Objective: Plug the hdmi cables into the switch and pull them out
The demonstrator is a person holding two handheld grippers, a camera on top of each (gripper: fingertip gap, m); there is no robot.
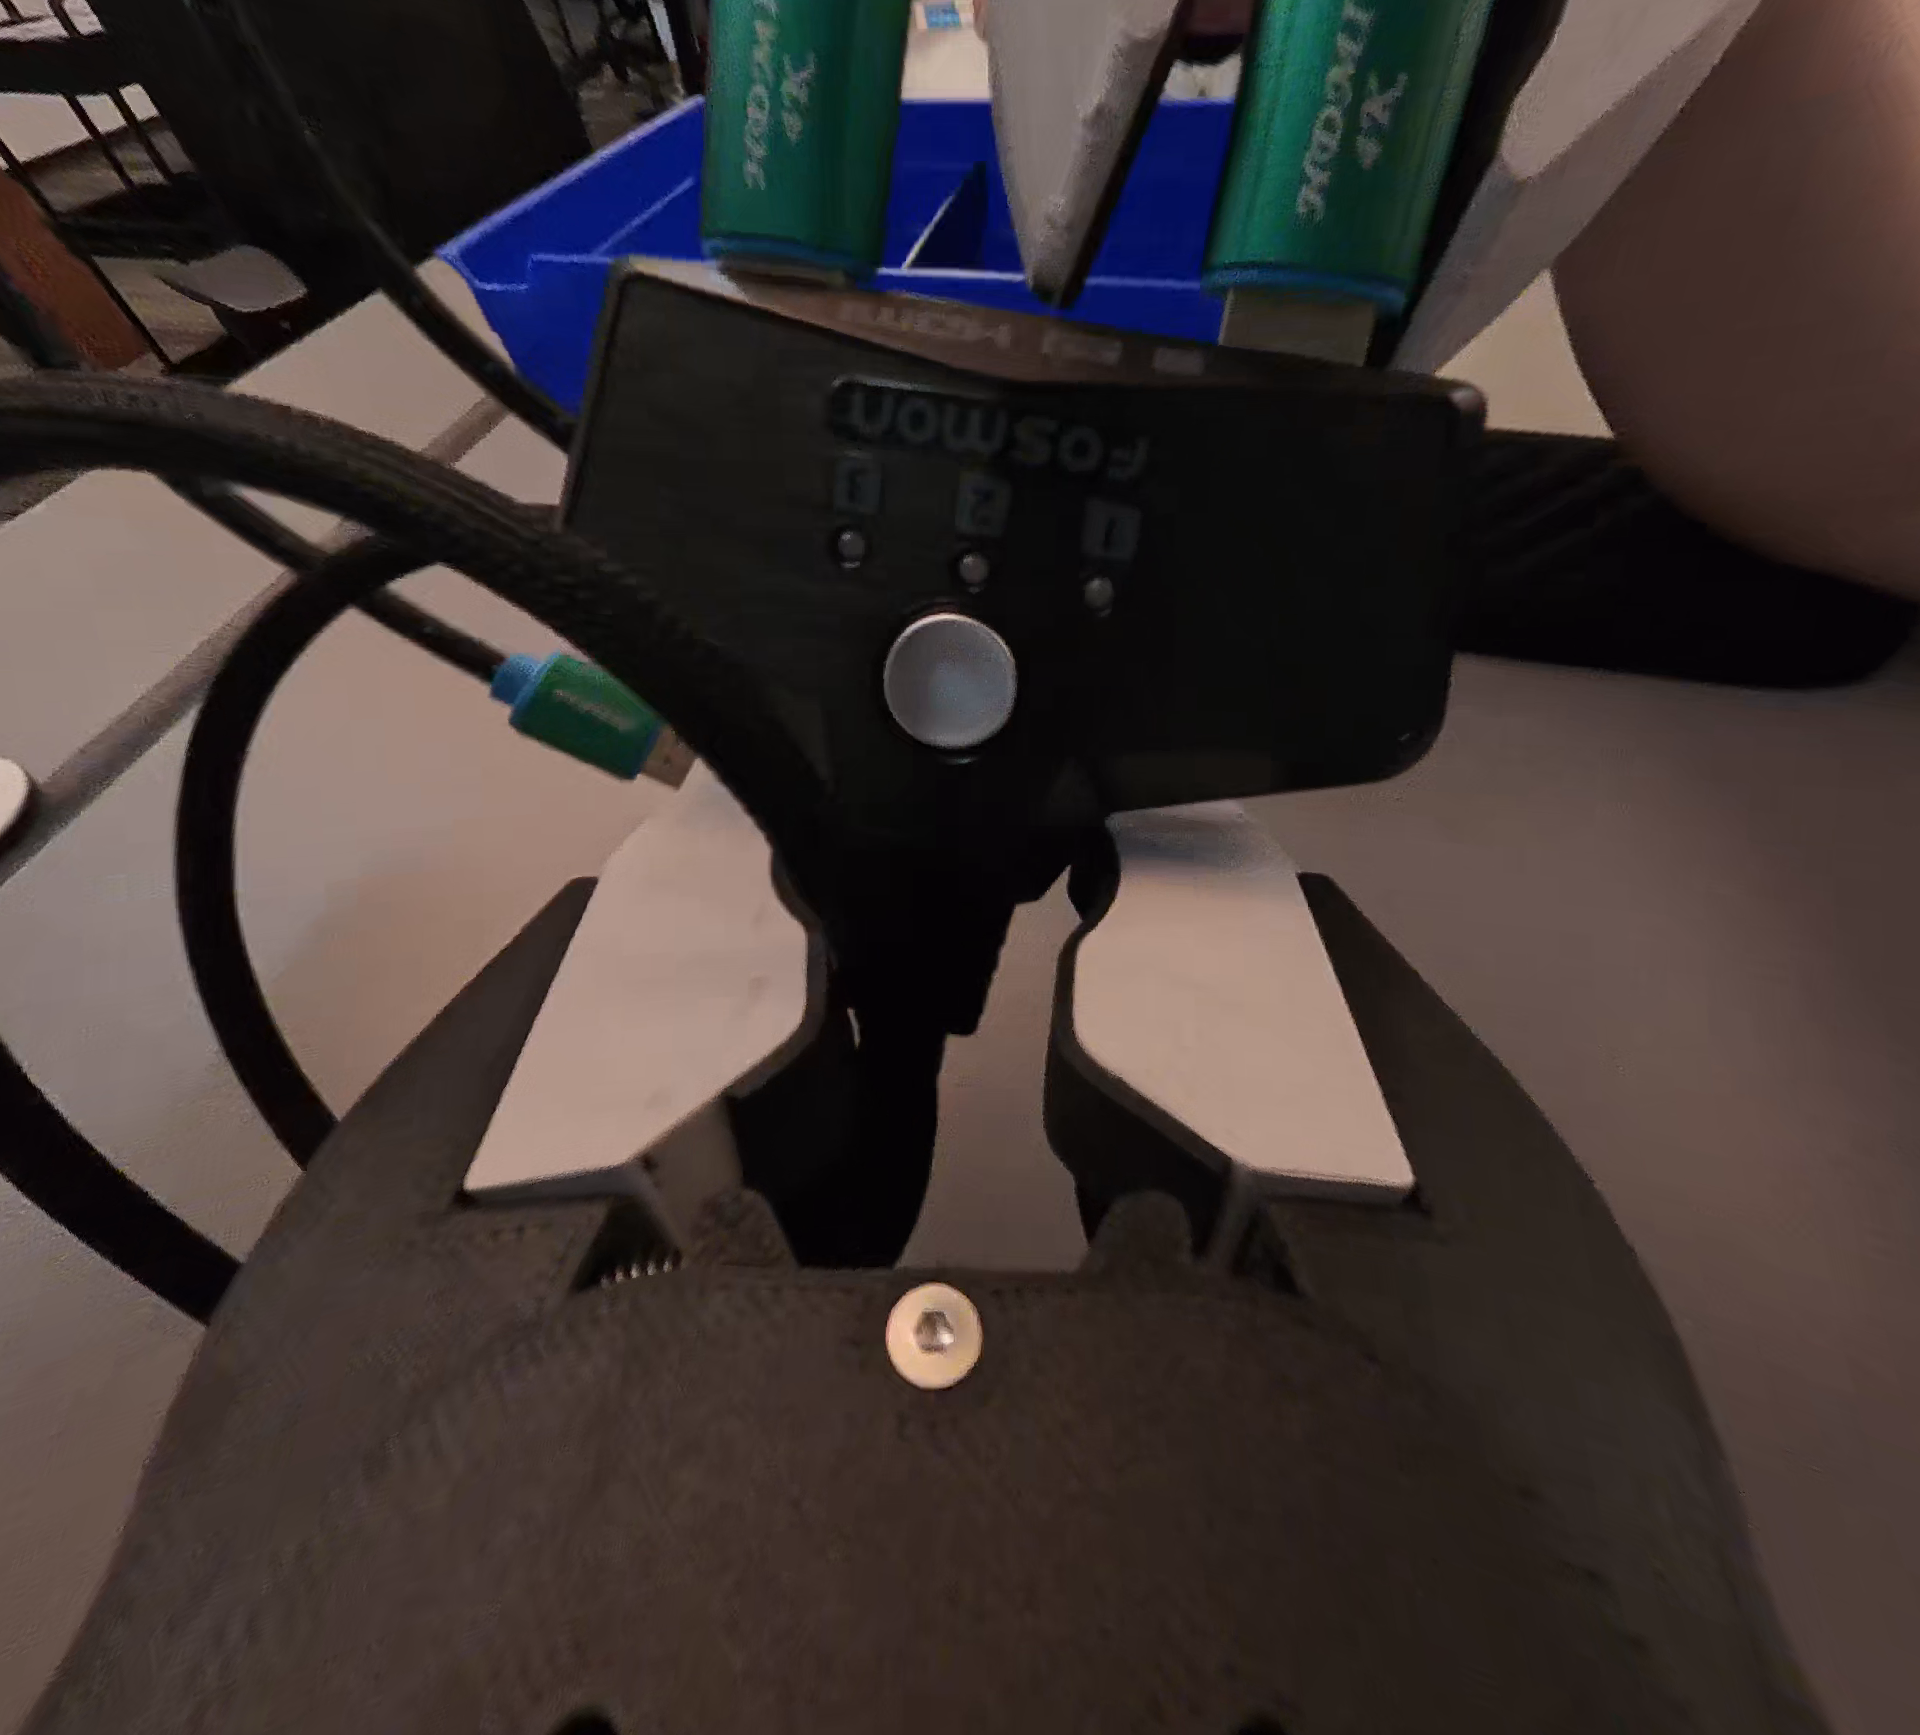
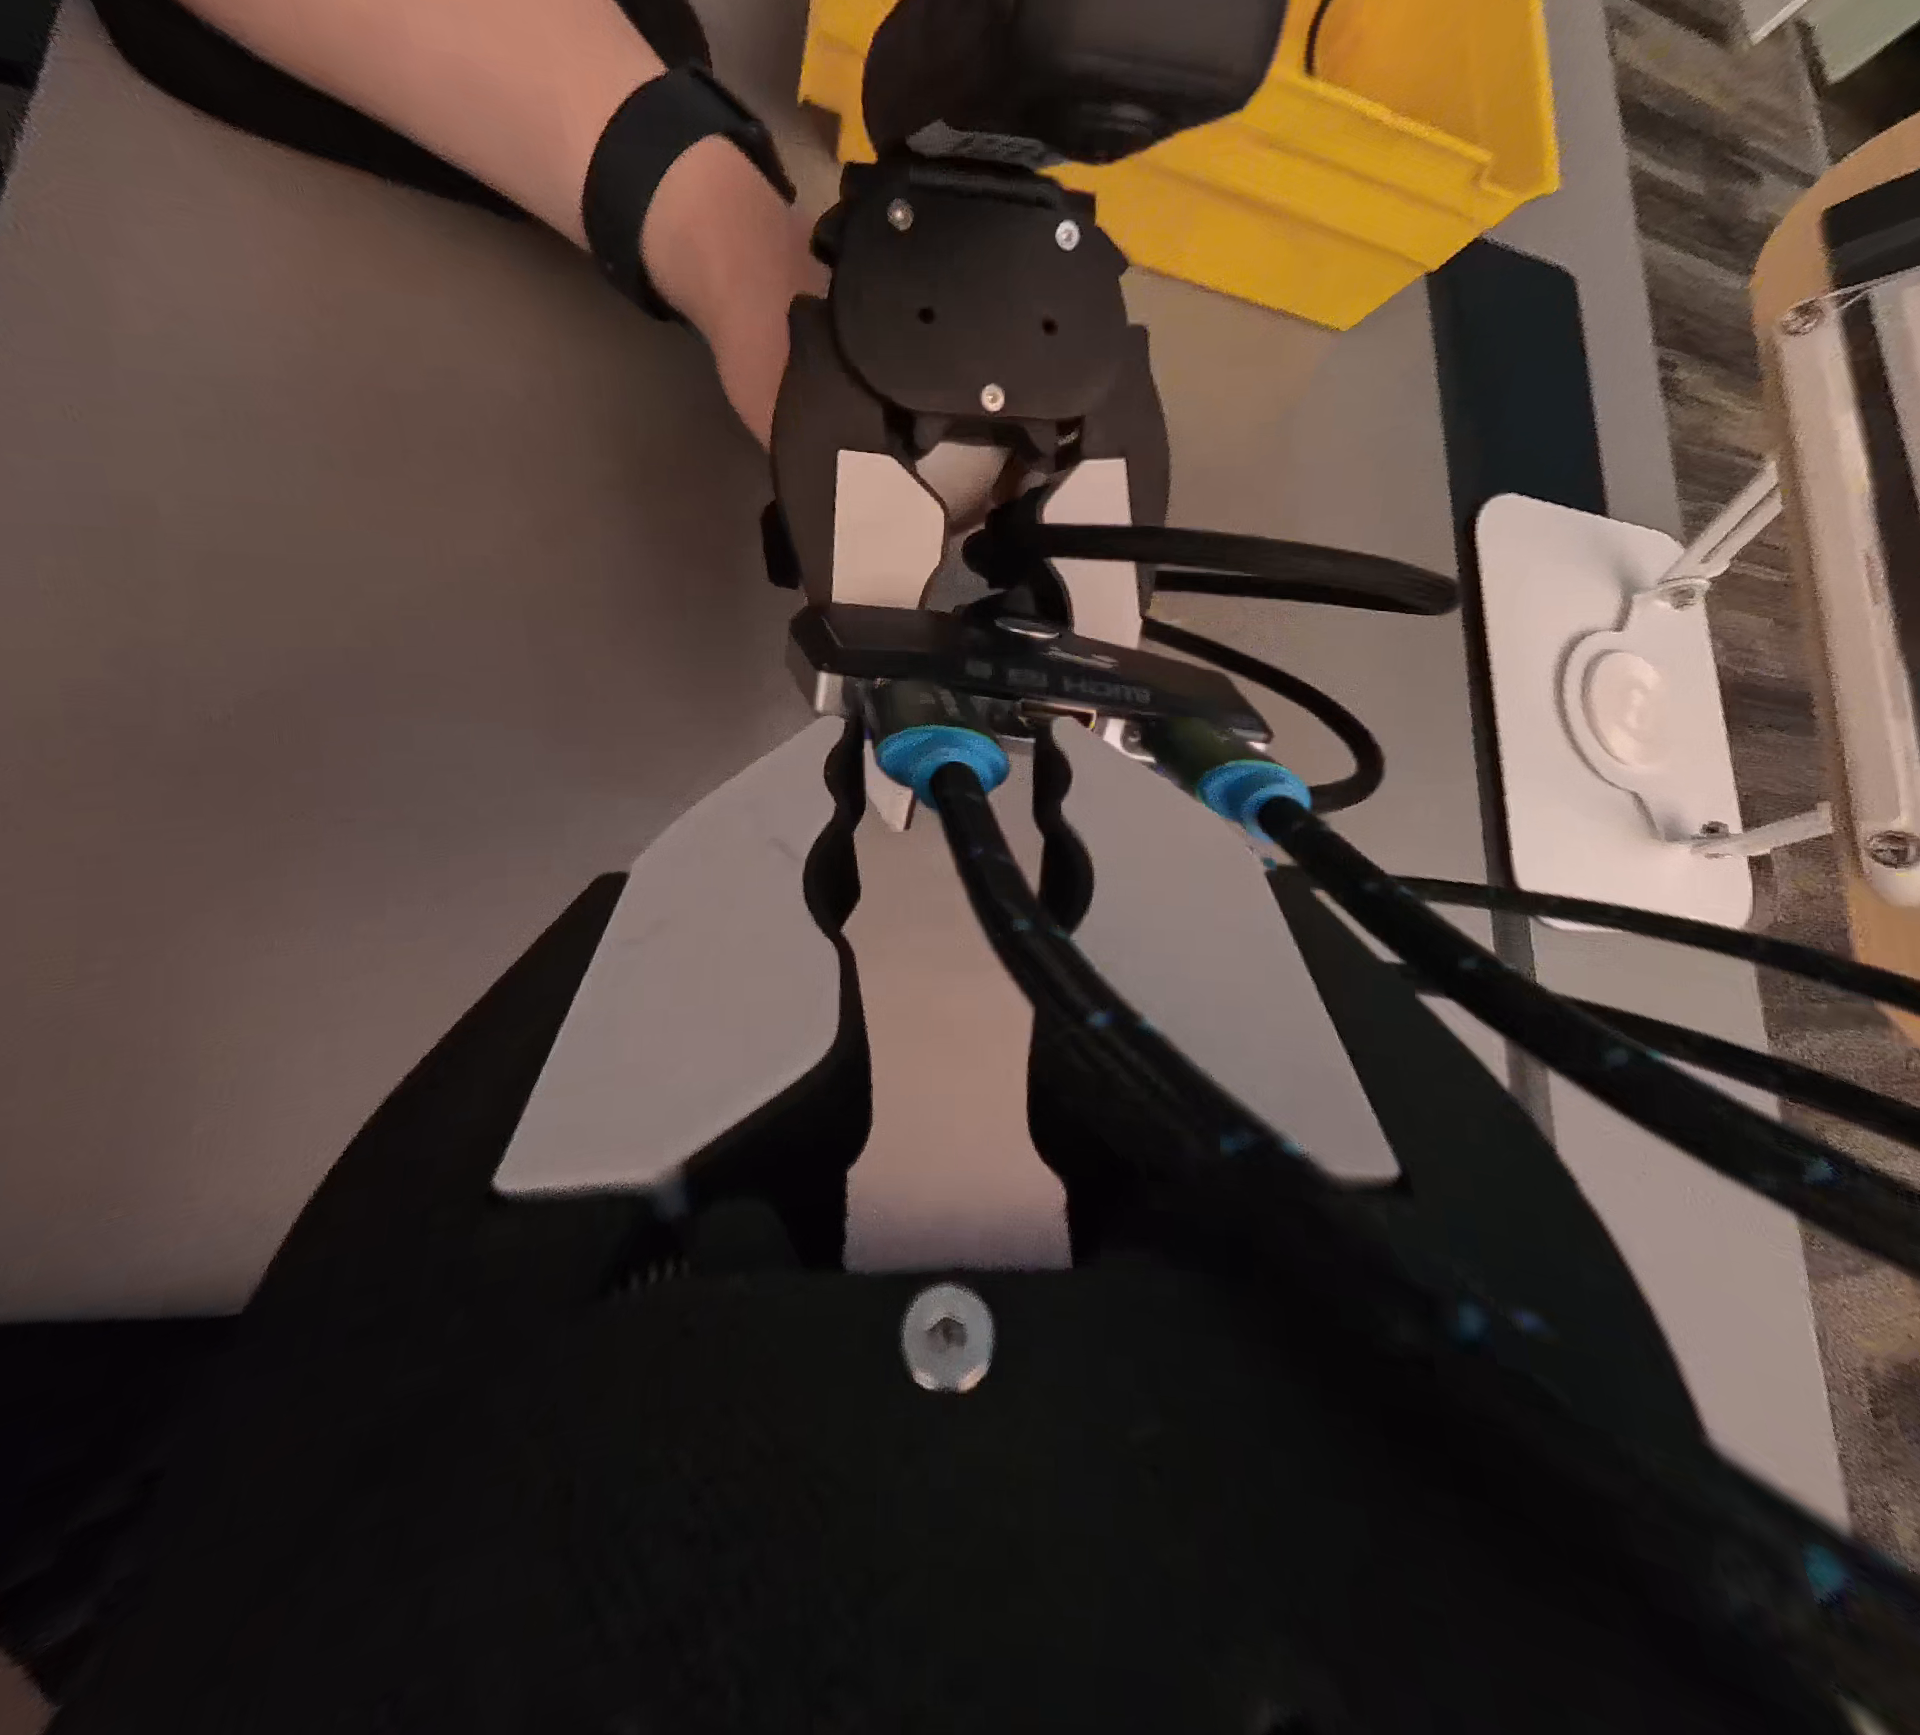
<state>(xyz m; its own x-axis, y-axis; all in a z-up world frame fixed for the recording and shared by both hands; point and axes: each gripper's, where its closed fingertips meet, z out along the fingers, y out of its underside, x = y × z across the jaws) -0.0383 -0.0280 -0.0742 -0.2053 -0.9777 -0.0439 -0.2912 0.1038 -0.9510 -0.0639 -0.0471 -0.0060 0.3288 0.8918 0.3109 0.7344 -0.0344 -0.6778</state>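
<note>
The left hand-held gripper (image 1: 940,896) is clamped on the thick black output lead at the near end of the black HDMI switch (image 1: 1013,563), its jaws drawn in until only the lead's stub fills the gap, and it holds the switch lifted off the grey counter (image 1: 416,875) with the button face up. Two green-and-blue HDMI plugs stand at the switch's far edge: the left plug (image 1: 800,96) sits with its metal tip almost fully buried in a port, while the right plug (image 1: 1351,127) shows a bare band of metal above the port, so it is only partly seated. The right hand-held gripper (image 2: 951,781) faces the left one across the switch; its white fingers (image 1: 1081,44) sit between the two plugs in the left wrist view, and in the right wrist view its dark wavy jaws lie on either side of one plug's blue collar (image 2: 940,755), narrowly parted. Whether they actually press on that plug cannot be told. A third loose plug (image 1: 592,719) lies on the counter inside a loop of braided black cable (image 1: 208,854). A blue bin (image 1: 582,251) stands behind the switch, a yellow bin (image 2: 1351,127) behind the left hand-held gripper, and a person's wrist with a black band (image 2: 665,179) grips that tool.
</note>
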